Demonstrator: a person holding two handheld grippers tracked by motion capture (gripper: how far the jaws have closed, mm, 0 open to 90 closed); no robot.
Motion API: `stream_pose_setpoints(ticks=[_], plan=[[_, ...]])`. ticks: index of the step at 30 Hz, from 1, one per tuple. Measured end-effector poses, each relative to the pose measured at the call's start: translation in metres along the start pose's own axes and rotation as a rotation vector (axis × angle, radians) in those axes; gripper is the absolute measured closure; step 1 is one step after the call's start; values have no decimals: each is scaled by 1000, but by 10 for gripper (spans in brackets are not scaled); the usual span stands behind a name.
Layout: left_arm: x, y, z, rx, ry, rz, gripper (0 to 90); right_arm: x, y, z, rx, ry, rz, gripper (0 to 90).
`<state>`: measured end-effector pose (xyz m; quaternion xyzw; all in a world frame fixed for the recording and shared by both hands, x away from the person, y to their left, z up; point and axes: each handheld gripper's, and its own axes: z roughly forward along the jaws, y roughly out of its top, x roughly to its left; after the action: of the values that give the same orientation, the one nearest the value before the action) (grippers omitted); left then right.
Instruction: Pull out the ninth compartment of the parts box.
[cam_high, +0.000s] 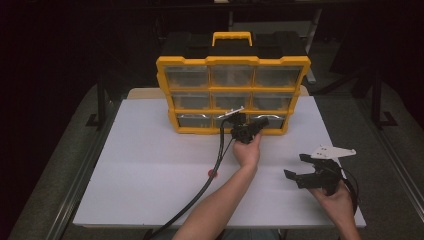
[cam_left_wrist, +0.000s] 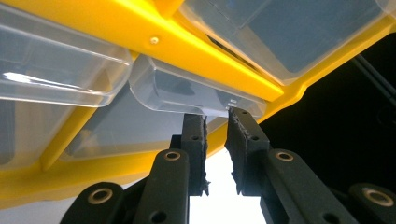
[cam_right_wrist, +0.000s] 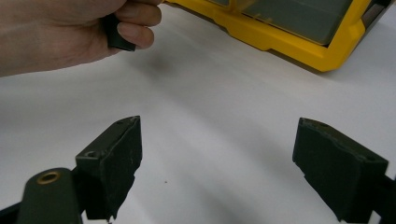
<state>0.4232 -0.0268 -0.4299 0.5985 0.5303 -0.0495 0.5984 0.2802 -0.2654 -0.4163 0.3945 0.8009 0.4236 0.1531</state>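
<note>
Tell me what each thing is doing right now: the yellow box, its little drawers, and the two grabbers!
Yellow organizer box: standing upright at the back of the white table.
Clear drawers: all look pushed in.
Bottom drawer tab: jaws nearly closed at its lip; whether they pinch it is unclear.
Left gripper: raised to the bottom row.
Right gripper: jaws wide open, holding nothing, above the table.

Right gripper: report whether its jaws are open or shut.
Open. The right gripper shows two black jaws wide apart over the white table, holding nothing.
</note>
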Motion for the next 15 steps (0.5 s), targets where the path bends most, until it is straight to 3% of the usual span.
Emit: stream_pose_setpoints(ticks=[6, 15], plan=[[1, 0, 0, 0, -10, -5, 762, -2, -1, 0, 2, 2, -3, 149], [4, -3, -5, -16, -42, -46, 776, -2, -1, 0, 1, 2, 2, 149]])
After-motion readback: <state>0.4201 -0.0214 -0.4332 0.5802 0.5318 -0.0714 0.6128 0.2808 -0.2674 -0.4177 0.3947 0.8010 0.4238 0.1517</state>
